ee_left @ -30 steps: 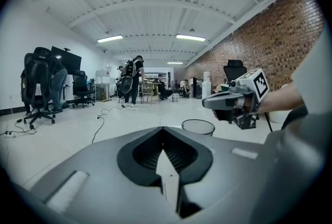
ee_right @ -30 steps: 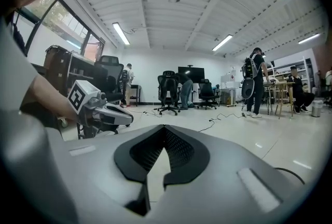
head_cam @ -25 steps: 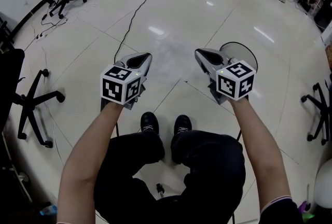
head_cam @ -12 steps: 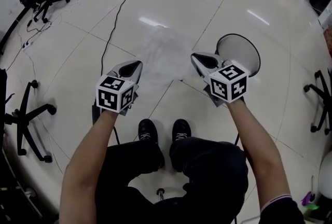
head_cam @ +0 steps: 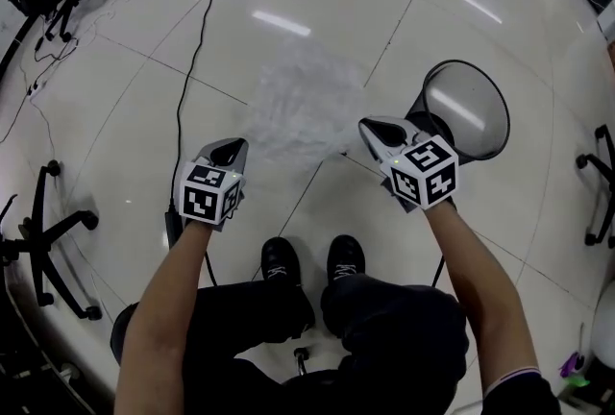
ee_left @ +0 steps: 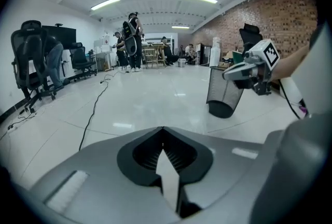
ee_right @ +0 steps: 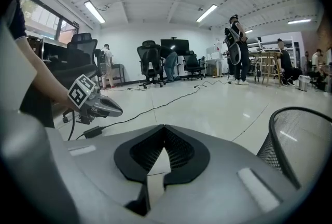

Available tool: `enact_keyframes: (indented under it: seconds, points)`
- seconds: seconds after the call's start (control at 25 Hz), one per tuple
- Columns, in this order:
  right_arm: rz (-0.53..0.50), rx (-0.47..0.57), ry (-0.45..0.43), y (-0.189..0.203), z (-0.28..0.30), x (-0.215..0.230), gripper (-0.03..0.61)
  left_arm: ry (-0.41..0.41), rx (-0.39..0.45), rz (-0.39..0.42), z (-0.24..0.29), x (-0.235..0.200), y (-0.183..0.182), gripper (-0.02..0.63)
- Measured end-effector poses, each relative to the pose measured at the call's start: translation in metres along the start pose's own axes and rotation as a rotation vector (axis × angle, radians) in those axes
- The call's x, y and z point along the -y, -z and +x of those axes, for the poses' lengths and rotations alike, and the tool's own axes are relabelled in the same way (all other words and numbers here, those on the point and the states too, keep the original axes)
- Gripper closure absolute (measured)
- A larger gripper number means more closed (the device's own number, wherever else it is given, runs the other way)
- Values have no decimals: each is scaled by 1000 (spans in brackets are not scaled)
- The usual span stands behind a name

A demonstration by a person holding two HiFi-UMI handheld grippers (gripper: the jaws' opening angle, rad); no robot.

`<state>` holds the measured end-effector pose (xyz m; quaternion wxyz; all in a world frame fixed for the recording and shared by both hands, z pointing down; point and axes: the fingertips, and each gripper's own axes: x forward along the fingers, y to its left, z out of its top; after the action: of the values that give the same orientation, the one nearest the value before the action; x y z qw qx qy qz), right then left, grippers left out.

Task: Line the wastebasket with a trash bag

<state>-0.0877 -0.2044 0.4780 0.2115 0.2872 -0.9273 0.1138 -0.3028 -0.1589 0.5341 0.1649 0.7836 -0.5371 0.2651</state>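
A clear, crumpled trash bag lies flat on the white tile floor ahead of my feet. To its right stands a black mesh wastebasket, open at the top and with nothing in it. My left gripper is shut and holds nothing, hovering just short of the bag's near left corner. My right gripper, also shut with nothing in it, hangs by the bag's near right edge and close beside the wastebasket. Each gripper shows in the other's view: the right gripper and the left gripper.
A black cable runs across the floor left of the bag. Office chairs stand at the left and right edges. People and more chairs are far off at the back of the room.
Both grippers have come down and forward toward the bag on the floor, staying shut. The head view has tipped down, so bag and wastebasket sit nearer the middle.
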Motion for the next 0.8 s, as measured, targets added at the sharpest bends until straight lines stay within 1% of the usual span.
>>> enact_keyframes:
  seconds: [0.12,0.24,0.32,0.52,0.6,0.68,0.8]
  points:
    - [16,-28,12,18,12,9,577,-3,-50,-2,16,-9,23,603]
    - [36,-60,36,35,22,19,577,16,-97,-6,30,-14,43,599]
    - [44,-82,46,45,27,22,577,36,-138,-12,38,-15,58,565]
    - [60,-96,43,60,39,26,575,52,-233,-8,49,-22,95,422]
    - [64,-100,44,64,43,27,577,56,-265,2,52,-25,107,388]
    - [60,-105,51,67,45,28,577,55,-278,6,56,-30,114,363]
    - [55,-107,73,69,47,34,575,62,-258,6,67,-35,112,338]
